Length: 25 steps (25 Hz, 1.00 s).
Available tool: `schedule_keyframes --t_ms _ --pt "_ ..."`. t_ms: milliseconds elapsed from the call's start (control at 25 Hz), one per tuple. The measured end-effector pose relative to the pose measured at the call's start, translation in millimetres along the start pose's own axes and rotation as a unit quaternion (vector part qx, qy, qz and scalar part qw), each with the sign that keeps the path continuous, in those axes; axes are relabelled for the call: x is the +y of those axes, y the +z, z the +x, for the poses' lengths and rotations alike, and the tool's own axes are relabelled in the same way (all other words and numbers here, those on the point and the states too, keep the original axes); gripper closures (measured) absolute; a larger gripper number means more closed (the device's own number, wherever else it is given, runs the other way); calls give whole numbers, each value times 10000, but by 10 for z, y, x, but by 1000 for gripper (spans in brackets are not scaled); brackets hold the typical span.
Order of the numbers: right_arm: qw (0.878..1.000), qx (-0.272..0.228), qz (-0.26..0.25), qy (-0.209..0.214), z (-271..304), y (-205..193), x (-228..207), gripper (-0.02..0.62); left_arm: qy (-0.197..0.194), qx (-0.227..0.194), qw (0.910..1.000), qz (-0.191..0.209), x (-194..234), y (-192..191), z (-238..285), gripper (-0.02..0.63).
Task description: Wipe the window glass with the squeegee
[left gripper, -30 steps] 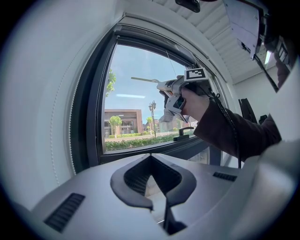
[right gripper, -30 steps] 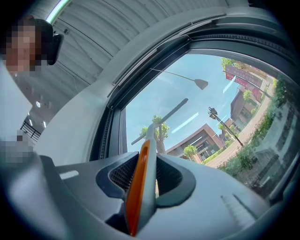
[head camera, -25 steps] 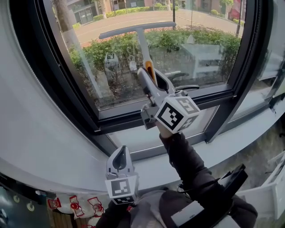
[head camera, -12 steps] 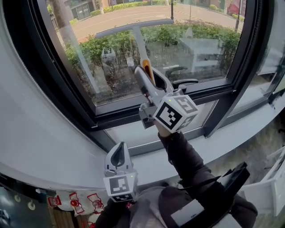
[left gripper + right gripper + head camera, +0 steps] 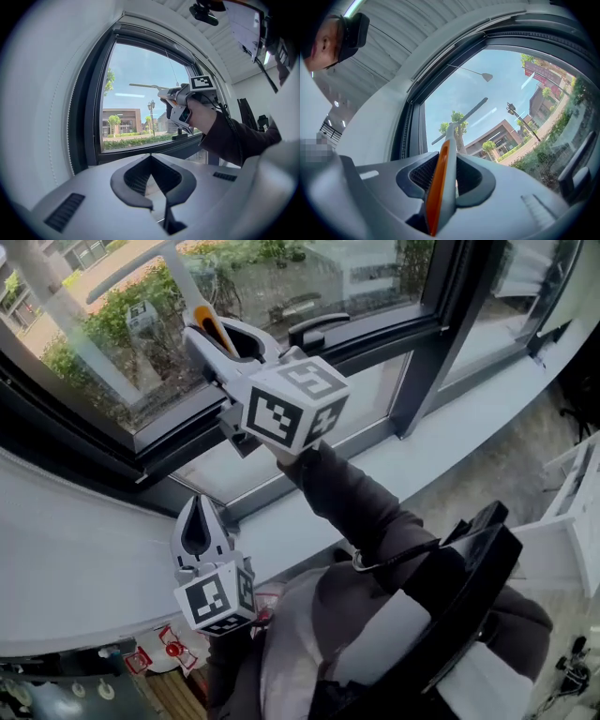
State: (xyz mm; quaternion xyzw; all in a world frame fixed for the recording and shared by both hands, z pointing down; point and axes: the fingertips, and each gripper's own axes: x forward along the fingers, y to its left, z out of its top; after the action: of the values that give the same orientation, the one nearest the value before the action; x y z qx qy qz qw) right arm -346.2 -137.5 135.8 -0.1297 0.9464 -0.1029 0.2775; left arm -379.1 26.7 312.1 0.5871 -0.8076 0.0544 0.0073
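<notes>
The squeegee (image 5: 208, 330) has an orange and grey handle and a pale T-shaped blade (image 5: 122, 273) that lies against the window glass (image 5: 94, 352). My right gripper (image 5: 217, 337) is shut on the handle, its marker cube nearest the head camera. In the right gripper view the handle (image 5: 439, 183) runs up between the jaws to the blade (image 5: 461, 119) on the glass (image 5: 511, 93). My left gripper (image 5: 200, 510) hangs low over the white sill, shut and holding nothing. From the left gripper view (image 5: 150, 158) I see the squeegee (image 5: 144, 86) and the right gripper (image 5: 168, 95) up at the glass (image 5: 136, 112).
A black window handle (image 5: 315, 329) sits on the dark frame just right of the right gripper. A dark mullion (image 5: 424, 343) divides the panes. The white sill (image 5: 487, 395) curves below. A dark pack (image 5: 469, 568) hangs on the person's front; white furniture (image 5: 574, 540) stands at right.
The head view has swung down and right, so the window sits higher and further left. The right gripper still holds the squeegee on the glass. The left gripper stays low by the sill.
</notes>
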Motion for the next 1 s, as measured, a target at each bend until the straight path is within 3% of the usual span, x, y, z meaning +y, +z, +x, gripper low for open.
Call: schedule_keyframes --t_ms 1000 --pt "9995 259 132 -85 -182 -279 -79 497 -92 119 9999 -6 -27 -81 20 606"
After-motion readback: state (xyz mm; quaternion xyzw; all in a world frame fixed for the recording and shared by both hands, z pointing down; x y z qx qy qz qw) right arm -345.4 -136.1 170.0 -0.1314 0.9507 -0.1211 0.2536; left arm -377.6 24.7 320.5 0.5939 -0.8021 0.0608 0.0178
